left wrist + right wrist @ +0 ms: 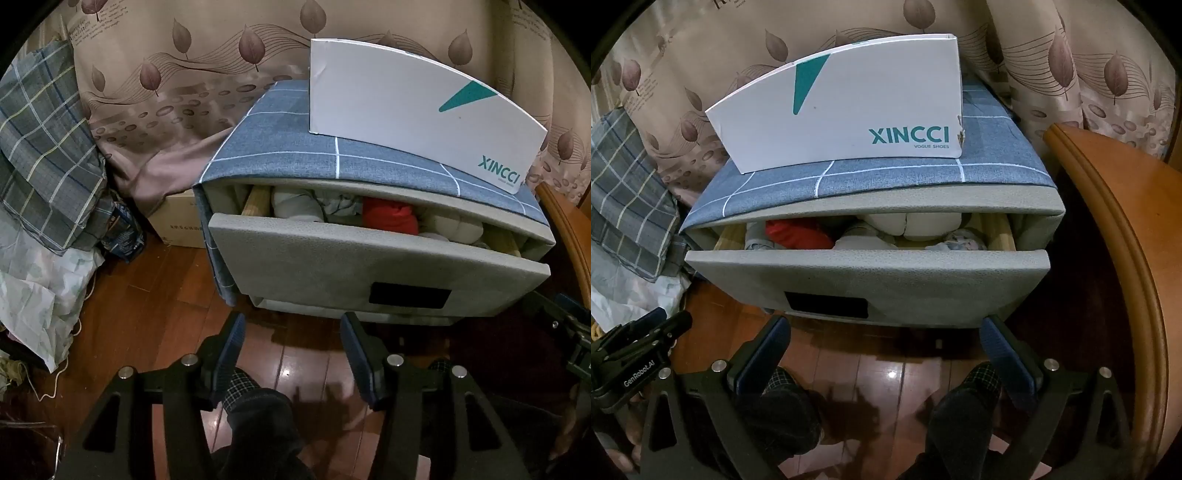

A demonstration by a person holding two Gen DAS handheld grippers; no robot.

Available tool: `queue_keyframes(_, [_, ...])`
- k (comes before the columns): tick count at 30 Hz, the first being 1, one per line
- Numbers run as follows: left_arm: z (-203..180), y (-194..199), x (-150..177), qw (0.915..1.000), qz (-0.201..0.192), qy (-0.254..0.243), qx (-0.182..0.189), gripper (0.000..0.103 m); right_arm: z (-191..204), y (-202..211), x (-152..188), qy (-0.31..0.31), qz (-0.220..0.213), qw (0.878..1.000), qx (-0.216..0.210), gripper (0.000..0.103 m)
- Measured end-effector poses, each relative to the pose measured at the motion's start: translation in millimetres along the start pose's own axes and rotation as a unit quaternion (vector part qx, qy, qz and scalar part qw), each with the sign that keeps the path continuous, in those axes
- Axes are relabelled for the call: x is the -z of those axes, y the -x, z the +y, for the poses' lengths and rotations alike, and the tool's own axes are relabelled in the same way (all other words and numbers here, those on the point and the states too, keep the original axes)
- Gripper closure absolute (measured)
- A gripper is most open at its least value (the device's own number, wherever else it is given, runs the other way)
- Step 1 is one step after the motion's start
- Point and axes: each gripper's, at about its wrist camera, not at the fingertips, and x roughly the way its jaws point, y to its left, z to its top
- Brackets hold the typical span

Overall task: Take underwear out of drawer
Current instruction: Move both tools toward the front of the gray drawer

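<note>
A grey drawer (332,266) of a small cabinet stands partly pulled out, also in the right wrist view (871,273). Inside lie folded clothes: a red piece (389,218) (799,234), white rolled pieces (295,205) (916,223), and a patterned piece (960,240). My left gripper (293,325) is open and empty, low in front of the drawer over the floor. My right gripper (886,328) is open and empty, just in front of the drawer's face. The left gripper's body (631,350) shows at the right view's left edge.
A white XINCCI shoe box (406,110) (849,110) stands on the cabinet's blue checked cover (849,177). A plaid bundle (44,155) and bags lie left. A cardboard box (177,221) sits behind. A wooden furniture edge (1119,229) curves right. My feet rest on the wood floor (871,376).
</note>
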Motion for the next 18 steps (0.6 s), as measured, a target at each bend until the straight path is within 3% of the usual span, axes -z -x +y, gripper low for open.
queue_keyframes(18, [-0.3, 0.4, -0.5, 1.0, -0.001, 0.0, -0.001, 0.048, -0.4, 0.2, -0.4, 0.0, -0.002, 1.0, -0.001, 0.001])
